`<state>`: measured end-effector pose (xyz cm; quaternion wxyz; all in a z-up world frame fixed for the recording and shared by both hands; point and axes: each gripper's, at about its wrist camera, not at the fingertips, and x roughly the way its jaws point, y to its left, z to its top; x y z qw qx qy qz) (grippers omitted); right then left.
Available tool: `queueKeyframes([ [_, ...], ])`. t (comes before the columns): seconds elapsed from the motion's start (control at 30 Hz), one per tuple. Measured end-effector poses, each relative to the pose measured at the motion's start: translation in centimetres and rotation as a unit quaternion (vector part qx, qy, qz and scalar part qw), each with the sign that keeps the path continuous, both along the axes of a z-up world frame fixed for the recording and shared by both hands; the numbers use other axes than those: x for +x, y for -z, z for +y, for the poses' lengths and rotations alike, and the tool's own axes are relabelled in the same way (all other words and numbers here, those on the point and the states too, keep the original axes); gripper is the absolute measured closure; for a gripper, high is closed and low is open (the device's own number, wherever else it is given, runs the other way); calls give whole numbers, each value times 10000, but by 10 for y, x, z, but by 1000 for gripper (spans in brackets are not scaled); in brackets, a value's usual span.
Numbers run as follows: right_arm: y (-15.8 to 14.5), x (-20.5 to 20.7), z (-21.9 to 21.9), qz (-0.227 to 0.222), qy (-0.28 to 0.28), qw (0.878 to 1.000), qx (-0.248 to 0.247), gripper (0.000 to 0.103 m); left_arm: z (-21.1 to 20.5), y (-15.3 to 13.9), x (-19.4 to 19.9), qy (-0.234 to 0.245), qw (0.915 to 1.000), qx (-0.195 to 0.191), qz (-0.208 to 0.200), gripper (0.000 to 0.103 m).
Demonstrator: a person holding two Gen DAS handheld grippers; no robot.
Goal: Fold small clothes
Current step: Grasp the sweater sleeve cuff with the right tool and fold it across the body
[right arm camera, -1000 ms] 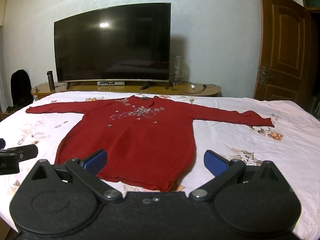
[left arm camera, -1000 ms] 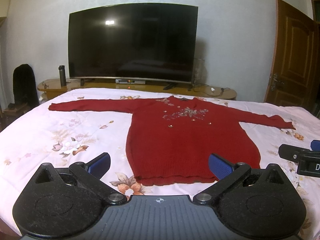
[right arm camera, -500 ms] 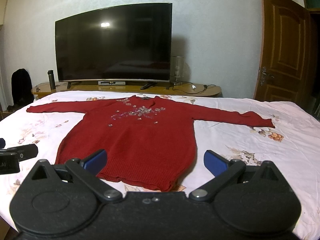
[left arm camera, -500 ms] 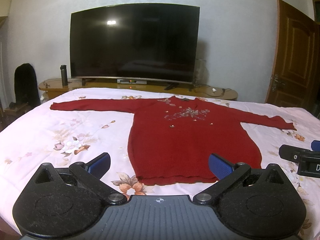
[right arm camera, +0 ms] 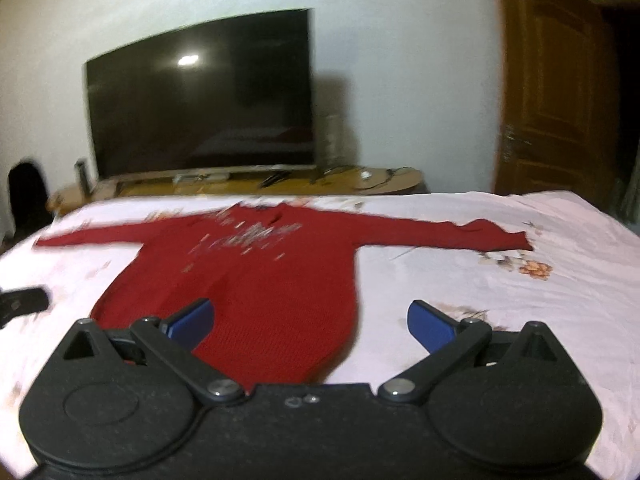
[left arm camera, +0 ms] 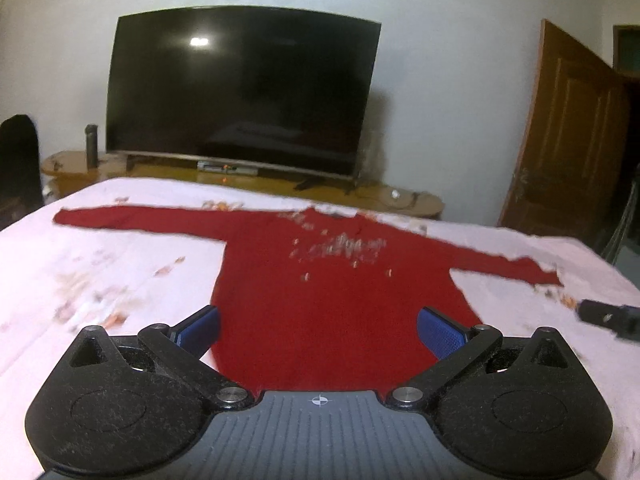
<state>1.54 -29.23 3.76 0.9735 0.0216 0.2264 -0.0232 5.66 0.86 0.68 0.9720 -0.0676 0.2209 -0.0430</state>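
Sweater (left arm camera: 332,304) lies flat on bed (left arm camera: 100,264), frame centre, sleeves spread left and right. TV (left arm camera: 240,92) on stand (left arm camera: 400,200) behind bed; door (left arm camera: 568,136) at right.

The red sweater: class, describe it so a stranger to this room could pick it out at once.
Start at the big dark television on the low wooden stand, then drop to the bed in front of it, covered in a pale floral sheet. The red sweater lies flat there, both sleeves spread wide. It is the only solid red thing, with pale beadwork below the neckline.
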Motion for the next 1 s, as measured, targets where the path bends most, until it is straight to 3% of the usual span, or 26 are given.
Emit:
queueKeyframes([
  [0.17,-7,56,-89,-306,707,9957,508,4,-4,0,66,-95,9998,50,-163,0],
  [0.27,0,99,-149,-363,1114,9890,902,25,-9,11,118,-165,9998,-82,72,0],
  [0.3,5,116,-169,-331,1277,9864,977,36,-12,16,135,-192,9996,-141,158,0],
  [0.4,26,163,-223,-248,1636,9784,1242,46,-29,34,185,-170,9992,-77,352,0],
  [0.5,57,208,-278,-139,1982,9635,1794,54,-45,50,222,-266,9982,140,512,0],
  [0.57,84,237,-321,-23,2243,9469,2304,60,-50,59,241,-359,9969,179,670,0],
  [0.67,124,268,-371,184,2615,9180,2977,61,-49,72,259,-476,9943,257,919,0],
  [0.77,153,281,-397,260,2786,8930,3524,62,-43,86,266,-535,9913,287,1170,0],
  [0.9,165,290,-411,44,2742,8798,3883,64,-36,99,273,-639,9881,264,1377,0],
  [0.97,168,297,-418,12,2769,8745,3983,77,-33,101,276,-659,9874,222,1420,0],
  [1.0,170,300,-421,41,2813,8728,3989,93,-32,101,279,-662,9876,212,1407,0],
])
